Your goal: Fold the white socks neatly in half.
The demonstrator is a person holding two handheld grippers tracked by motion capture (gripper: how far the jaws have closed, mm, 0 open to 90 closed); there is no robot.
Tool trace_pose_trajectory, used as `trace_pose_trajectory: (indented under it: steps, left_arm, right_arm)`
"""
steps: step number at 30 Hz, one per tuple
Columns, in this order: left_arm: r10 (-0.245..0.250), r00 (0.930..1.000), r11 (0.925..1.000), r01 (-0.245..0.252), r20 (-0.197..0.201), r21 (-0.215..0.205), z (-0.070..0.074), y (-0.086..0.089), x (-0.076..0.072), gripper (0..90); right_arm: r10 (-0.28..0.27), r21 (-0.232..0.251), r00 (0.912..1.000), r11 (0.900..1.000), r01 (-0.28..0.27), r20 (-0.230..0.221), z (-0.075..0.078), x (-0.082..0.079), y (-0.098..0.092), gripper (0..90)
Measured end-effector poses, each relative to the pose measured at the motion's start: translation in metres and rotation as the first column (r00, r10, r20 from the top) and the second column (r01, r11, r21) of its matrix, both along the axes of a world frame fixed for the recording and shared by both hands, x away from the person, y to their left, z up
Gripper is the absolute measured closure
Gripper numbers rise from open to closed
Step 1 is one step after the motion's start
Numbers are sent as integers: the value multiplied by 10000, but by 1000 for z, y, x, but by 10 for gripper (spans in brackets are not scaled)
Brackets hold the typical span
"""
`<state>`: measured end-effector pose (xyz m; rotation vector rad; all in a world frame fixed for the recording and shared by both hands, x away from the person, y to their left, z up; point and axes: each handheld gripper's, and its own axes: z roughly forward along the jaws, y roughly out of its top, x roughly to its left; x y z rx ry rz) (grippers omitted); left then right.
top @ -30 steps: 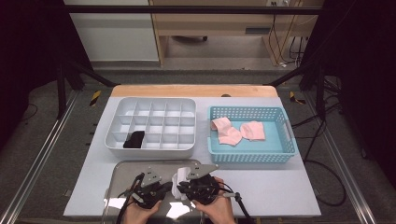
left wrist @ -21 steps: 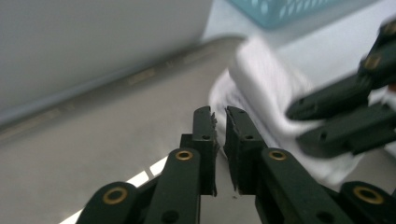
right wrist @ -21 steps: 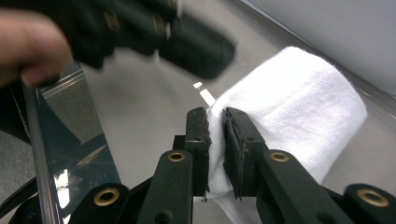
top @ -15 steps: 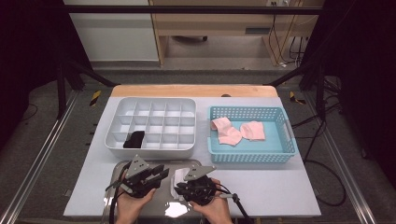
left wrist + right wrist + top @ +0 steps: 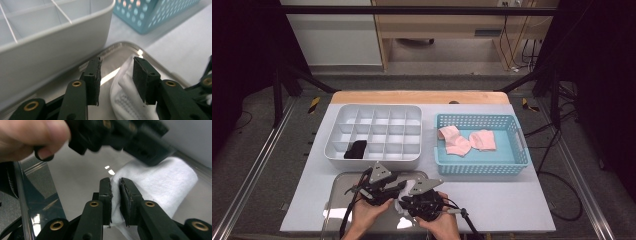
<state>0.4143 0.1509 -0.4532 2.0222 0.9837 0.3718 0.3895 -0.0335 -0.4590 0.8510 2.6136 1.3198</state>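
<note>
At lower centre, the right tongs (image 5: 115, 195) pinch a white sock (image 5: 155, 185) on the tray (image 5: 337, 195); the left tongs (image 5: 116, 80), just opening, straddle it without touching.

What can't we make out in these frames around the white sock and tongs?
- White sock: full shape; high view, both grippers cover it.
- Left tongs, jaws just opened: sock's lower part cut off by the frame's bottom edge.
- Black item in the divided tray: too small to identify.
</note>
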Motion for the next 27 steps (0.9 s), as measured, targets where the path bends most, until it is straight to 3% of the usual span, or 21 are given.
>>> trace_pose_trajectory:
  steps: [9, 21, 27]
  left_arm:
    - [100, 9997, 9999, -103, -220, -108, -5, 8, -11, 572]
    - [38, 9988, 9990, -60, -498, -447, -8, 12, -31, 541]
    - [144, 9991, 9992, -159, -397, -357, -9, 11, -37, 523]
  right_arm:
    - [111, -295, 9998, 9995, -117, -190, 6, -3, -13, 773]
    - [-399, -347, 9992, 9986, 401, 52, 8, -7, -40, 715]
    - [-837, 276, 9965, 9961, 835, 76, 17, -8, -50, 689]
